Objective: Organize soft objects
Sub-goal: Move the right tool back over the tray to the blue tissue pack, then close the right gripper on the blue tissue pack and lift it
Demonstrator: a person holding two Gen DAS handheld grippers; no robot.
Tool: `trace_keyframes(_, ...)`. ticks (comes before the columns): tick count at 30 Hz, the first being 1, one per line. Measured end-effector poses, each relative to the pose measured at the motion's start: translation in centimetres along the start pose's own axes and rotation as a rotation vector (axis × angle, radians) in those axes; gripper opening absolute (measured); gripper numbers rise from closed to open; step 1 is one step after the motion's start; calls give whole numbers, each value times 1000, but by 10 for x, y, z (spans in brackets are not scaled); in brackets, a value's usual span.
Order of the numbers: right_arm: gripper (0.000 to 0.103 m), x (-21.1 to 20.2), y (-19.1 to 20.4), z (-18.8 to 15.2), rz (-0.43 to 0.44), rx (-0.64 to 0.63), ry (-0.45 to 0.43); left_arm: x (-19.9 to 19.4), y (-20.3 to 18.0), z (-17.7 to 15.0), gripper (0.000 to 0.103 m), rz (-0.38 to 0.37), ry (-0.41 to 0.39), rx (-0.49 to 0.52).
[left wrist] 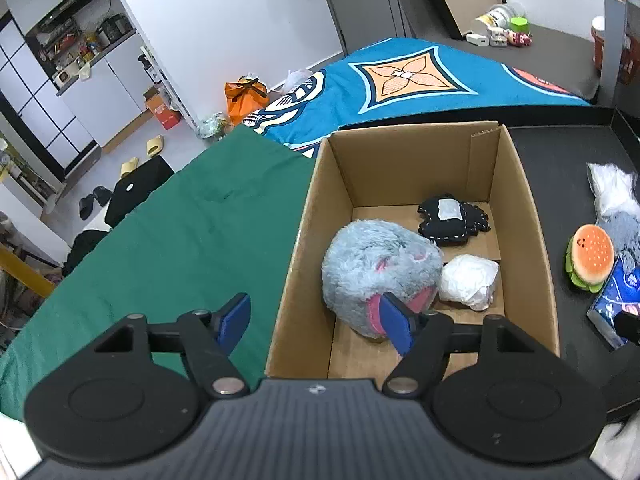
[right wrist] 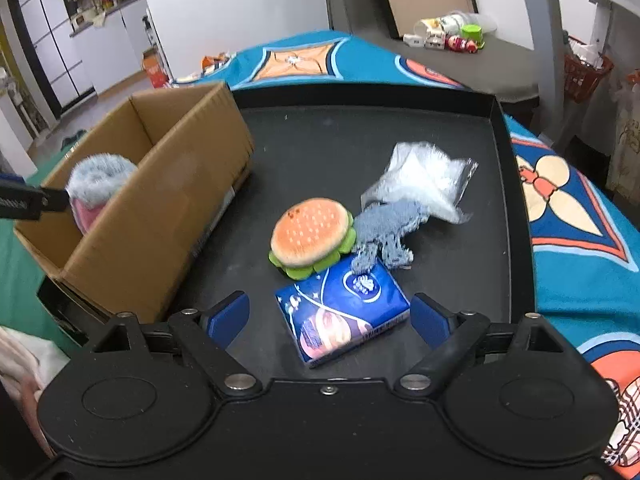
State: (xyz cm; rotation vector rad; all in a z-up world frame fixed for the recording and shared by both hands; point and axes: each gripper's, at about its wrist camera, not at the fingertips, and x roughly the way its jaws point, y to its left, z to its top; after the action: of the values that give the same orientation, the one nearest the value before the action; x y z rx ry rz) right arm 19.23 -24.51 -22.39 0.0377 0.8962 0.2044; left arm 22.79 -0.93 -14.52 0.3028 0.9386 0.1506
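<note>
1. Left tool: spread, pinching nothing; one blue pad outside the cardboard box wall, the other inside, just in front of the grey-and-pink plush toy, apparently free of it.
2. Box contents: plush toy resting on the floor, a white crumpled wad touching its side, a black stitched pouch behind; gathered here, presumably as sorted soft goods.
3. Right tool: spread wide, empty, straddling the blue tissue pack without contact; likely aligned for a pinch across its width.
4. Beyond on the black tray: burger plush beside the pack, grey knit cloth spilling from a clear plastic bag; still unsorted.
5. Box standing at the tray's left edge, probably for a short transfer.
</note>
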Motion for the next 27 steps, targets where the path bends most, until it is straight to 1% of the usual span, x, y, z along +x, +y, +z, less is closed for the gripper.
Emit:
trace_keyframes(4,87,10,-2,-3,8,8,15,1,-5,1,74,23,4,22)
trace_keyframes(11,87,22,-8,-2,-8,22,36,5,-14,3,75,49,27,54)
trace_keyframes(14,85,26,-11,-3,-3,32,32,7,-16,3,75,58,38,61)
trace_keyframes(20,73,21,-13,-2,7,43,22,6,-20,4,75,68,37,71)
trace_keyframes(22,65,17,-15,0,15,55,14,6,-20,4,75,70,39,72)
trace_keyframes(23,58,15,-15,0,18,55,11,6,-20,4,75,71,39,71)
trace_keyframes(24,48,15,-15,1,15,52,10,6,-20,4,75,71,38,70)
trace_keyframes(27,47,15,-18,1,25,72,15,5,-20,4,75,69,36,68)
